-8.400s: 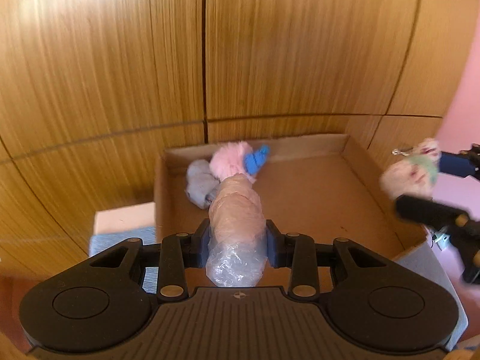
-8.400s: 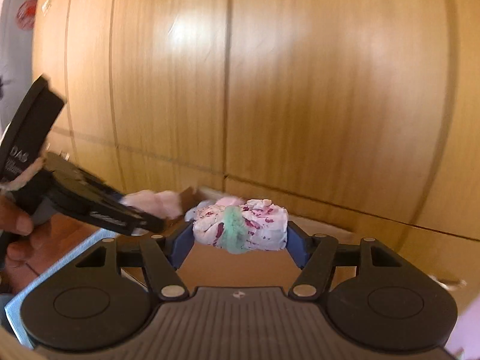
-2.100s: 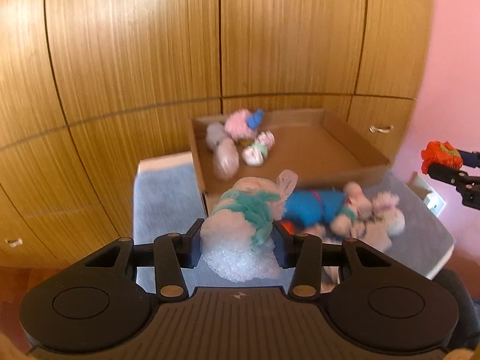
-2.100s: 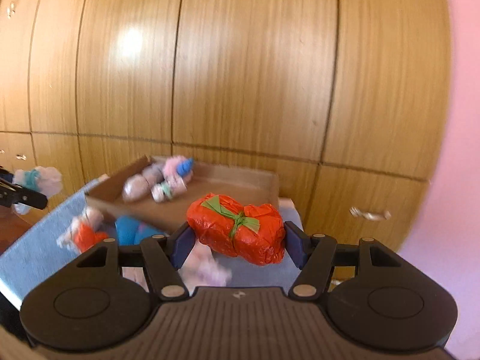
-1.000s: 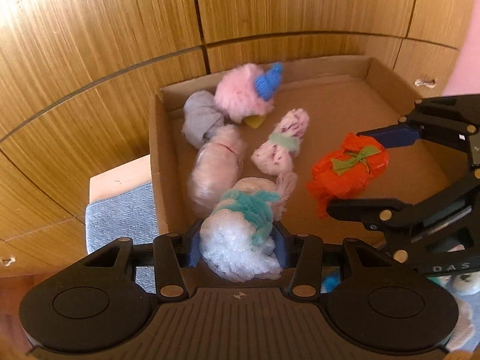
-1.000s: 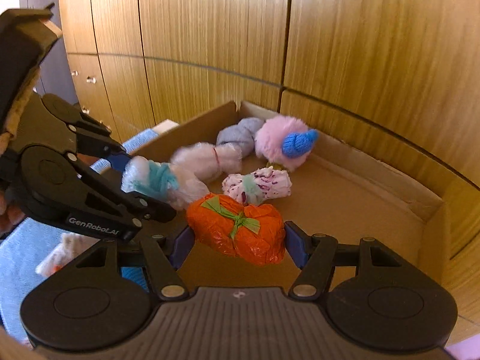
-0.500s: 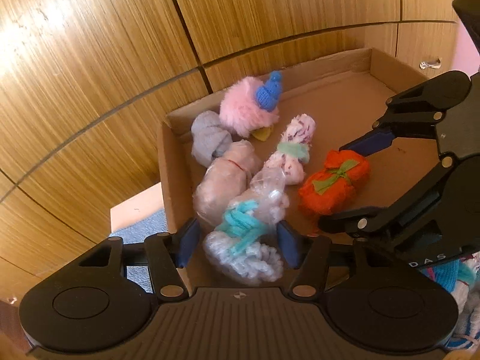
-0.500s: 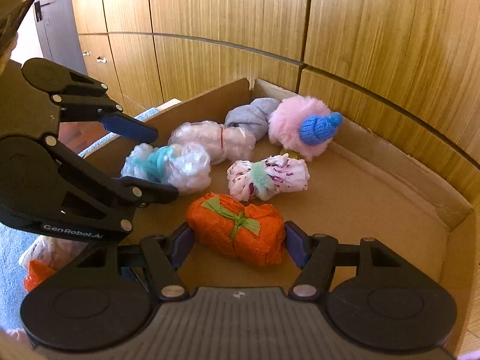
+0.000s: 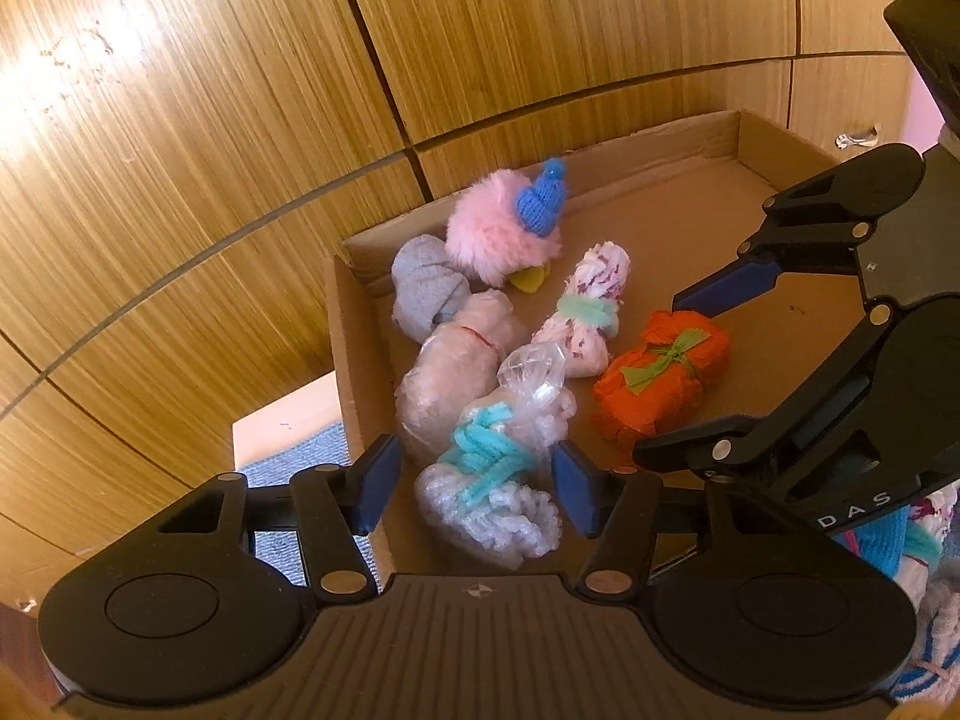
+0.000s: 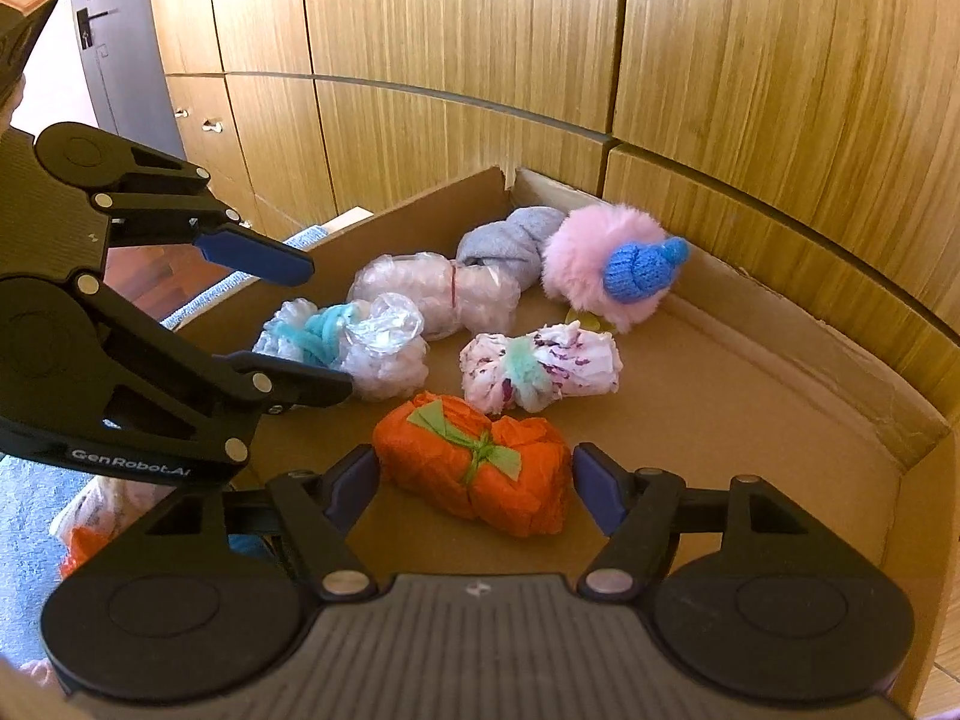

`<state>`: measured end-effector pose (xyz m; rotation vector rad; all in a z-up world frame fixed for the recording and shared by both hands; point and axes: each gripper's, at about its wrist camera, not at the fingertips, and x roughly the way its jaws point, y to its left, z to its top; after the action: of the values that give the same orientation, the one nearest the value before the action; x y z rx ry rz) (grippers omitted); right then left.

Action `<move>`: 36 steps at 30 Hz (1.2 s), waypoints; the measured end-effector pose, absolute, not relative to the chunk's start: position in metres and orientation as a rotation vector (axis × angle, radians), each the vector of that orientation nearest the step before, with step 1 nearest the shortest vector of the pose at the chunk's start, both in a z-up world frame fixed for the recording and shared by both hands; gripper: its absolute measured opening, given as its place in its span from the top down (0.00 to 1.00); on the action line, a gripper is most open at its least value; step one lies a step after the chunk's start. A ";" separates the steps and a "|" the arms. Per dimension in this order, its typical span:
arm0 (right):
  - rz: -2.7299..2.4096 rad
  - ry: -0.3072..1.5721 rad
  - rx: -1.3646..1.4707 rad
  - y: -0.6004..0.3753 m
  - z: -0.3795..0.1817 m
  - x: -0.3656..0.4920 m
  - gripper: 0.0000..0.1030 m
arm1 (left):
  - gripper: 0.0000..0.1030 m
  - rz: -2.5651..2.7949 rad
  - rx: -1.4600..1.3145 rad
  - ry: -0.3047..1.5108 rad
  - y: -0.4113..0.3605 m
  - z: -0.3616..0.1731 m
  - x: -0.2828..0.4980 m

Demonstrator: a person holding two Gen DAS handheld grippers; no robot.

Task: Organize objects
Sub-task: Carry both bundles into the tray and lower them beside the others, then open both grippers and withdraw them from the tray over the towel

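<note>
Six wrapped bundles (image 10: 474, 480) lie in one cardboard box (image 10: 780, 330).

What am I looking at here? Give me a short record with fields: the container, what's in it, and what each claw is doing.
container: cardboard box in front of wooden cabinets
in box: pink pompom with blue hat, grey bundle, clear bundle, speckled bundle, teal-tied bundle, orange bundle
left gripper: jaws just opened, pads clear of the teal-tied bundle, which lies between them
right gripper: jaws just opened, orange bundle between them on the box floor, released
outside box: more bundles on a blue mat
</note>
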<state>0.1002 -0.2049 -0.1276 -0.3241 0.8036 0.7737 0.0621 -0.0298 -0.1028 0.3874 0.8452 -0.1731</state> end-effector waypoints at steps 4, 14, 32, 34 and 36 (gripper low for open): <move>0.772 0.802 -0.314 -0.207 -0.125 0.099 0.30 | 0.37 -0.177 0.390 0.833 -0.029 -0.098 0.058; 0.770 0.827 -0.312 -0.198 -0.129 0.095 0.31 | 0.12 -0.124 0.369 0.775 -0.015 -0.081 0.050; 0.708 0.776 -0.357 -0.185 -0.092 0.090 0.25 | 0.08 -0.056 0.220 0.763 0.003 -0.061 0.047; 0.684 0.771 -0.353 -0.186 -0.086 0.088 0.25 | 0.07 -0.047 0.195 0.764 0.006 -0.059 0.047; 0.656 0.767 -0.346 -0.185 -0.081 0.087 0.25 | 0.06 -0.033 0.168 0.763 0.010 -0.056 0.046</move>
<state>0.0868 -0.1853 -0.0810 -0.3462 0.7670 0.6558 0.0458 0.0096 -0.0556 0.1681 0.7633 -0.0332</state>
